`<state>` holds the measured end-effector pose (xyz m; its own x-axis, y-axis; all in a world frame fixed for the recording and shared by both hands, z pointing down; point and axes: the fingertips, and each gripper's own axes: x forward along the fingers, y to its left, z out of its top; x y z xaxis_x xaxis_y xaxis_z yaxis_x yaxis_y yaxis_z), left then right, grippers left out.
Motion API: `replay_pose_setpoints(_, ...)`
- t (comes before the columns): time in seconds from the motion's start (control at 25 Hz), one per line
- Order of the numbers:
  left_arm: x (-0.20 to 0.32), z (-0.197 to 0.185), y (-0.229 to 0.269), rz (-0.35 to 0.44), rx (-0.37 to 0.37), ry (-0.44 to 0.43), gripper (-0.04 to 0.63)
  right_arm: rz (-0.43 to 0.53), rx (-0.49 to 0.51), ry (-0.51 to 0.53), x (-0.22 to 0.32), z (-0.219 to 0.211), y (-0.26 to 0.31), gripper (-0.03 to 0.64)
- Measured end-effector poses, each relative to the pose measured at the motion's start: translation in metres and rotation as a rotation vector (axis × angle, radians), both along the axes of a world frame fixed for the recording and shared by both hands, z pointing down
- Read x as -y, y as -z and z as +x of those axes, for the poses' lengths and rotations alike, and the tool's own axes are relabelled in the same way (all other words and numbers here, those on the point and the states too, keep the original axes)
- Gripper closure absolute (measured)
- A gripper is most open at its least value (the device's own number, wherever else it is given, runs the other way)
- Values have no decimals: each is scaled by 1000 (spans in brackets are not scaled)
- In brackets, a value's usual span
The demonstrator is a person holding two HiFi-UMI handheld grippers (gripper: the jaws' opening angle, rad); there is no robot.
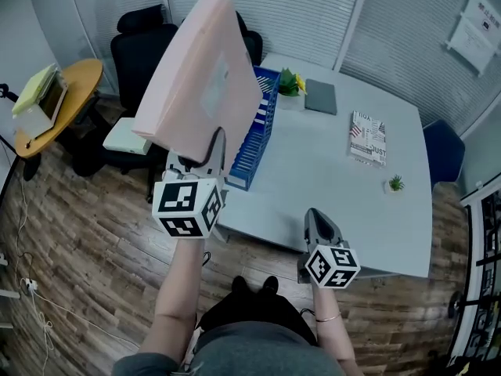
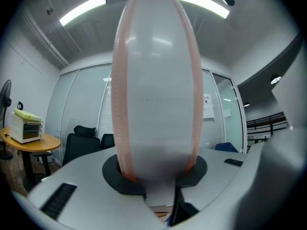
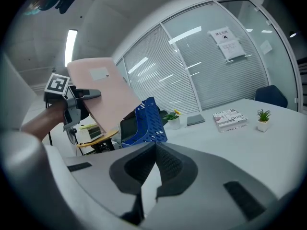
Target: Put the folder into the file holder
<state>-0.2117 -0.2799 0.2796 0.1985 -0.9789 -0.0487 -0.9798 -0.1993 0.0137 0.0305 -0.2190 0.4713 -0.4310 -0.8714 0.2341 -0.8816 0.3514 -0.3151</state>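
A large pink folder (image 1: 196, 77) is held up in the air, tilted, over the table's left edge. My left gripper (image 1: 202, 153) is shut on its lower end. In the left gripper view the folder (image 2: 156, 95) fills the middle, and both pads of my left gripper (image 2: 156, 176) press on its sides. The blue file holder (image 1: 258, 131) stands on the table just right of and below the folder, also in the right gripper view (image 3: 146, 121). My right gripper (image 1: 318, 219) hovers at the table's near edge, shut and empty (image 3: 154, 147).
On the white table (image 1: 313, 171) lie a magazine (image 1: 368, 138), a grey notebook (image 1: 321, 96), a small potted plant (image 1: 396, 183) and a flower pot (image 1: 291, 83) behind the holder. Black office chairs (image 1: 141, 45) and a round wooden side table (image 1: 66, 92) stand to the left.
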Motion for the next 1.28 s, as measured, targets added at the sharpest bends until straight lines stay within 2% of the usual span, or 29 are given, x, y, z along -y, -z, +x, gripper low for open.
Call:
replay_pose_setpoints(0.24, 24, 12, 2, 11, 46, 13, 465, -5, 8, -40, -3, 17, -1, 611)
replay_pose_setpoints(0.52, 55, 28, -7, -6, 54, -1, 465, -8, 11, -76, 2, 31, -1, 611)
replay_pose_setpoints(0.76, 70, 40, -25, -29, 84, -15, 465, -14, 12, -107, 3, 42, -2, 611)
replay_pose_setpoints(1.28, 94, 42, -74, -96, 84, -14, 465, -38, 6, -119, 13, 45, -9, 611)
